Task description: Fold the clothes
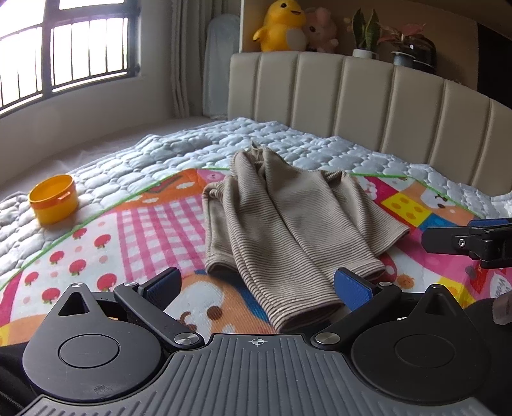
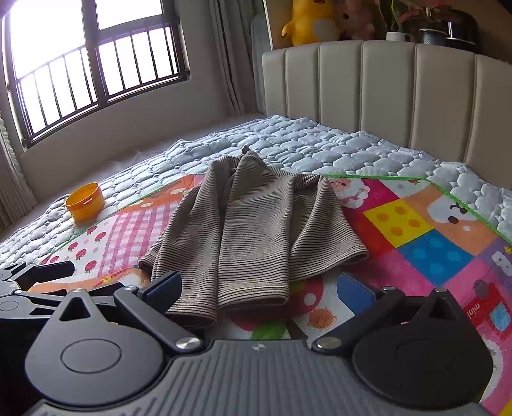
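Note:
A tan garment with thin dark stripes [image 1: 281,224] [image 2: 252,230] lies rumpled and partly folded on a colourful cartoon play mat [image 1: 134,230] [image 2: 416,243] spread over the bed. My left gripper [image 1: 257,283] hovers open over the garment's near hem, its blue pads wide apart and pressing on nothing. My right gripper [image 2: 260,289] is open too, just short of the near hem, with only cloth edge and mat between its pads. The right gripper's tip also shows at the right edge of the left wrist view.
A yellow-orange round tub [image 1: 54,201] [image 2: 84,201] stands on the grey quilt [image 1: 320,140] at the left. A padded beige headboard [image 1: 368,105] rises behind the bed, with plush toys [image 1: 281,25] and potted plants on the shelf above. A barred window [image 2: 89,64] is at the left.

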Demonstrator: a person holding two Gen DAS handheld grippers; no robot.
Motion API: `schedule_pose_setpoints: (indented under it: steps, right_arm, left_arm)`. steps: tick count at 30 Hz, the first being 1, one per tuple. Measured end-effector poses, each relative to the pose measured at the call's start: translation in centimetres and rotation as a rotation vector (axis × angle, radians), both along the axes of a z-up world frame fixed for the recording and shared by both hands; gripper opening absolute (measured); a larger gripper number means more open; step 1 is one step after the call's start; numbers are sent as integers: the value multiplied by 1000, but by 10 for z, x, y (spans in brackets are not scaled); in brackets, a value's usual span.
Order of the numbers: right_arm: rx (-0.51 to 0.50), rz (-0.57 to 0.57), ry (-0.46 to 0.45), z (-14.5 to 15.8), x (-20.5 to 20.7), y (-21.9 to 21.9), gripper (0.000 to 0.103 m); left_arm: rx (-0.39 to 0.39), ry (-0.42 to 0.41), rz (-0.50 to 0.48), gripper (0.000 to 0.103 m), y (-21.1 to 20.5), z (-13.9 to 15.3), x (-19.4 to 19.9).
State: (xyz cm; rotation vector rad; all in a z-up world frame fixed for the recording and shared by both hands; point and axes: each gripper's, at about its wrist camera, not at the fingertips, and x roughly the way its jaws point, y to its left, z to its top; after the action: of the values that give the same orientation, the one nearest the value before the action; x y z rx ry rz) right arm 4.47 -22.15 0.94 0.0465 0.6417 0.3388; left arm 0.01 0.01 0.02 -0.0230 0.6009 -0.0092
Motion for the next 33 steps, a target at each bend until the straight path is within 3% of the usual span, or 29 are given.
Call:
schedule_pose_setpoints:
  steps: [33]
  right_arm:
    - [-30,1,28,-1,1,5,103]
  left_arm:
    - [-47,24,41,103,10,1,2]
